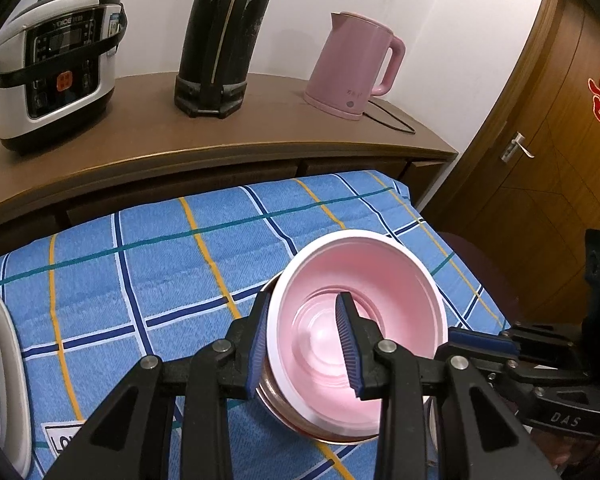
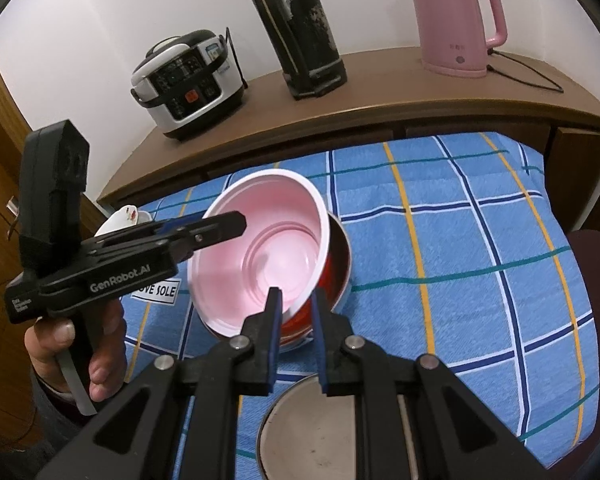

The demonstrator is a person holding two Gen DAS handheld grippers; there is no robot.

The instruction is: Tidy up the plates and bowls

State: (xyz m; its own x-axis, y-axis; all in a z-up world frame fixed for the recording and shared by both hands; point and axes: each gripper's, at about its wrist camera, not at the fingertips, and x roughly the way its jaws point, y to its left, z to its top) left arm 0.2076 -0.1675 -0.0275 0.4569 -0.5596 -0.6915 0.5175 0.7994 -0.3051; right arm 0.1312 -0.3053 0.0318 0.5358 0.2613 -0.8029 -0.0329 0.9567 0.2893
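Note:
A pink bowl [image 1: 340, 280] with a white rim sits tilted inside a metal bowl [image 1: 274, 402] on the blue checked cloth [image 1: 160, 260]. My left gripper [image 1: 304, 294] straddles the pink bowl's near wall, one pad outside and one inside, and is shut on it. In the right wrist view the pink bowl [image 2: 268, 232] leans to the left in the metal bowl [image 2: 342, 276]. The left gripper [image 2: 236, 224] reaches its left rim, held by a person's hand [image 2: 100, 344]. My right gripper [image 2: 298, 294] is shut on the metal bowl's near rim. From the left wrist view the right gripper [image 1: 460, 340] ends at the bowls' right edge.
A second steel bowl [image 2: 312, 432] lies under my right gripper. A white plate [image 1: 0, 360] rests at the cloth's left end. A rice cooker [image 1: 56, 64], black thermos [image 1: 220, 40] and pink kettle [image 1: 352, 64] stand on the brown cabinet [image 1: 220, 140]. A wooden door [image 1: 540, 140] is to the right.

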